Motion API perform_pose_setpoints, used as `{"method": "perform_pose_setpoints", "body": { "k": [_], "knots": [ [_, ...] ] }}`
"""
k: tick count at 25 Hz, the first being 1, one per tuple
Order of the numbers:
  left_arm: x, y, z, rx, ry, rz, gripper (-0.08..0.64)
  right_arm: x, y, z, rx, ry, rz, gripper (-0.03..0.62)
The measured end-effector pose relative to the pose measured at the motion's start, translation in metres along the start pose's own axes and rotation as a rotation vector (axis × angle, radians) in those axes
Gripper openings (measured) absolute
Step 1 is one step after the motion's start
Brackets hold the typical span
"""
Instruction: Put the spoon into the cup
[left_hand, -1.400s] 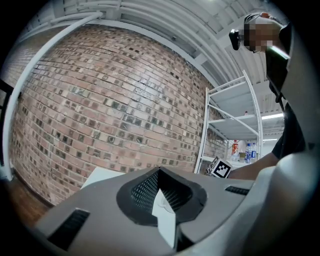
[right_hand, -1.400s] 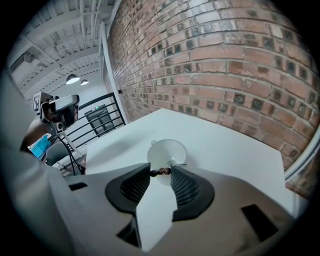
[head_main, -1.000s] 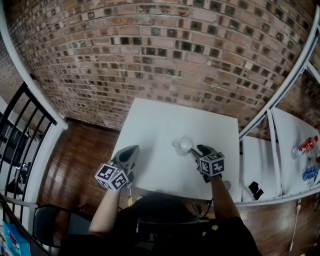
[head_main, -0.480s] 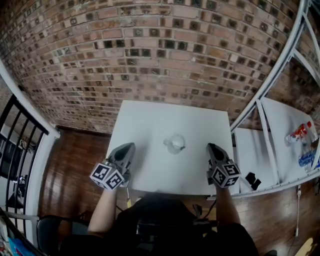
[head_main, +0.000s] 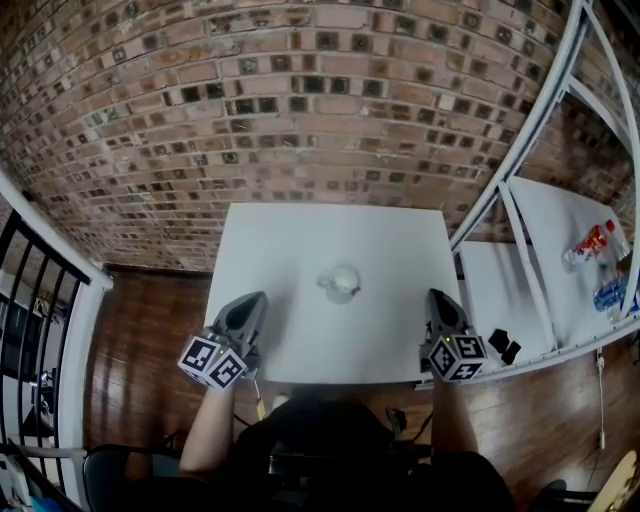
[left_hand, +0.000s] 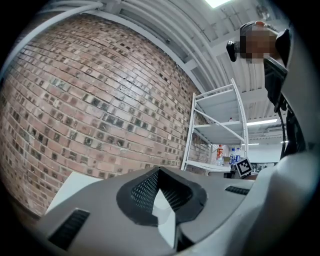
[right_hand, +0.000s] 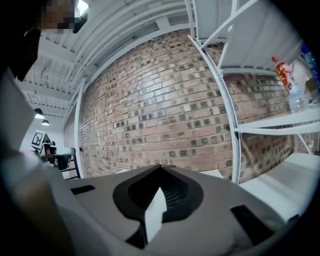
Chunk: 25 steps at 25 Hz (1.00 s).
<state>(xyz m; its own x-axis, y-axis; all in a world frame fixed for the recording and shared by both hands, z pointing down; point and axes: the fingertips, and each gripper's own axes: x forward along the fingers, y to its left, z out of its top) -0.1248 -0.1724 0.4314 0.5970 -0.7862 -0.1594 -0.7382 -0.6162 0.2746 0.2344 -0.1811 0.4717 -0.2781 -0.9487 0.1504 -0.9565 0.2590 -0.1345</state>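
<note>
Cup (head_main: 341, 282): standing up in the middle of the white table (head_main: 290, 240), all alone there
Spoon: too small to see for sure; none lying loose on the table, so most likely inside the cup
Left tongs (head_main: 257, 299): at 8 o'clock from the cup, well apart from it, over the near edge of the table; pinched tight with nothing inside
Right tongs (head_main: 436, 295): at 4 o'clock from the cup, well apart from it, over the near edge too; pinched tight with nothing inside
Done so far: looks like the spoon job is finished, with both tongs empty and away from the cup
Left to do: maybe nothing; only a closer peek into the cup to be sure
Around: brick wall (head_main: 300, 120) at 12 o'clock, white shelf (head_main: 555, 215) with bottles (head_main: 592, 245) at 3 o'clock
</note>
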Motion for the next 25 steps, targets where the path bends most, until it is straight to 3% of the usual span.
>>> {"method": "perform_pose_setpoints", "body": {
  "k": [11,25],
  "knots": [
    [-0.015,-0.003,-0.01,-0.009,0.025,0.026,0.005,-0.018,0.001,-0.02,0.055,0.025,-0.011,0.002],
    [-0.032,0.006,-0.016,-0.007,0.036,0.05,0.005,-0.019,0.012,-0.032,0.025,0.049,-0.024,0.002]
  ]
}}
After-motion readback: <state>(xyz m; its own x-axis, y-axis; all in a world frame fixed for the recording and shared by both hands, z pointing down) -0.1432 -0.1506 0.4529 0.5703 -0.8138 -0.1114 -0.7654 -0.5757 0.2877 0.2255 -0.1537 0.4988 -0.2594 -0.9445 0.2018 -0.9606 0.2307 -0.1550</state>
